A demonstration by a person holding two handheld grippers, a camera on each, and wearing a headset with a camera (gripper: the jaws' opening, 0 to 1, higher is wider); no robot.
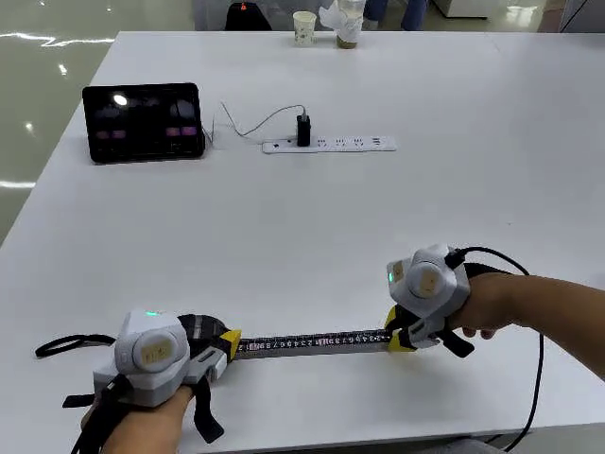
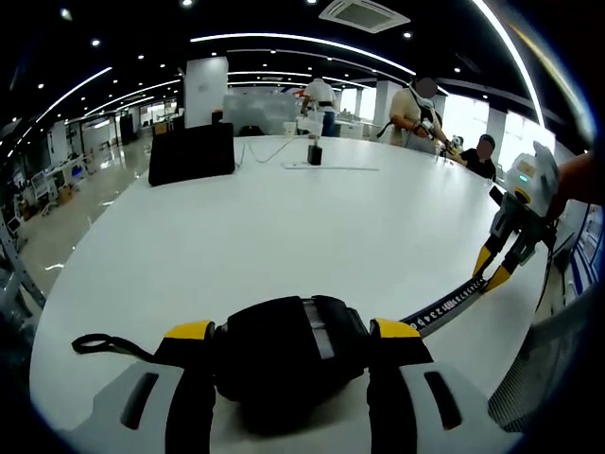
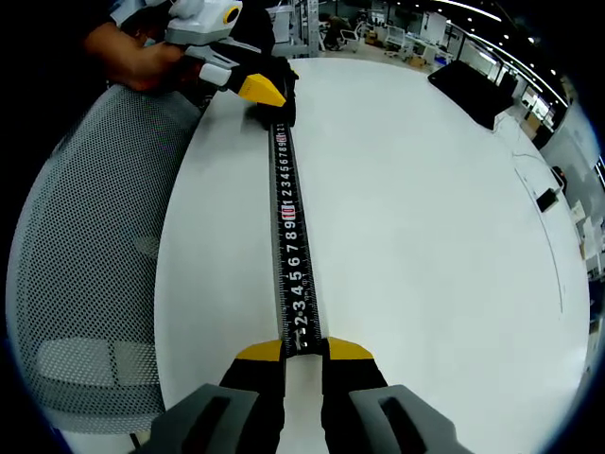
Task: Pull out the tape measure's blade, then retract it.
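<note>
- Tape measure: the black case (image 1: 201, 333) sits on the white table (image 1: 378, 218) near its front edge, at the person's left. The blade (image 1: 312, 342) is drawn out of it and lies flat on the table.
- Left gripper (image 1: 219, 348): held low, level with the table, with its jaws pointing toward the person's right. In the left gripper view the yellow-tipped jaws are spread wide, one on each side of the case (image 2: 288, 355), and pressed against it.
- Left hand (image 1: 142, 430): grips the tool from behind, entering from the bottom edge of the head view.
- Right gripper (image 1: 392, 333): tilted downward, tips at the table. In the right gripper view its jaws (image 3: 302, 350) are closed together, pinching the free end of the blade (image 3: 288, 246).
- Right hand (image 1: 487, 305): wraps the tool body, and the forearm comes in from the right edge. A black cable (image 1: 529, 274) loops away from the tool.
- Long axis: the blade runs nearly straight from left to right, parallel to the front edge of the table. The printed scale faces up, and the free end points to the person's right.
- A black strap loop (image 1: 64, 345) lies on the table just left of the left gripper.
- Well apart, toward the far side of the table: a dark tablet (image 1: 144, 121) stands propped, next to a white power strip (image 1: 329, 144) with a black plug (image 1: 303, 128). A paper cup (image 1: 303, 26) stands at the far edge.
- A grey mesh chair (image 3: 85, 284) stands beside the near edge of the table.
</note>
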